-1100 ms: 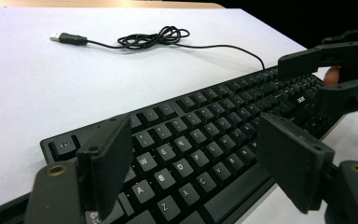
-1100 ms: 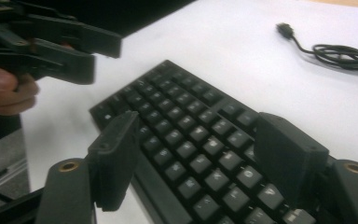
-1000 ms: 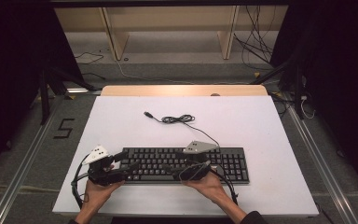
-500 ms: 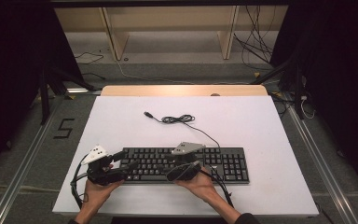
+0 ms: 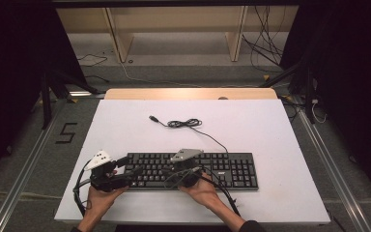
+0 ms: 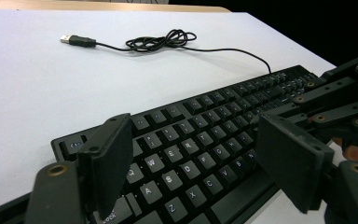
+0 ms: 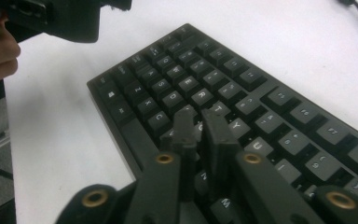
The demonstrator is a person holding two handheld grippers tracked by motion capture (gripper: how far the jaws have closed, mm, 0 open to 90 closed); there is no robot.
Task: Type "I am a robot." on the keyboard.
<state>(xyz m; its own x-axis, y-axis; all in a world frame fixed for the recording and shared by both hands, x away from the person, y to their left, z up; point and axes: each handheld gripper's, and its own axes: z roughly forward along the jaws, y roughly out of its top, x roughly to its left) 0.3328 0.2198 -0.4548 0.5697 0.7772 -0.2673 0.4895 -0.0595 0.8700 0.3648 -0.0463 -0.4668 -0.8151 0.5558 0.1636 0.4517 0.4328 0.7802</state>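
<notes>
A black keyboard (image 5: 232,169) lies near the front edge of the white table (image 5: 270,125). Its thin cable (image 5: 183,123) is bunched behind it and ends in a loose USB plug (image 6: 77,40). My left gripper (image 5: 131,172) hovers at the keyboard's left end, its jaws spread wide over the letter keys (image 6: 198,163). My right gripper (image 5: 167,175) is over the middle-left keys. Its two jaws stand almost together with nothing between them, tips just above the keys around T and G (image 7: 198,123). The keyboard (image 7: 279,116) runs diagonally beneath them.
The left gripper's black body (image 7: 60,14) and a hand show at the top left of the right gripper view. The right gripper's linkage (image 6: 340,102) is at the right of the left gripper view. A wooden strip (image 5: 188,93) edges the table's far side, with a shelf frame and floor cables beyond.
My right gripper has slid left along the keyboard, from near its middle toward the left gripper. The left gripper has barely moved. The keyboard and cable lie as before.
</notes>
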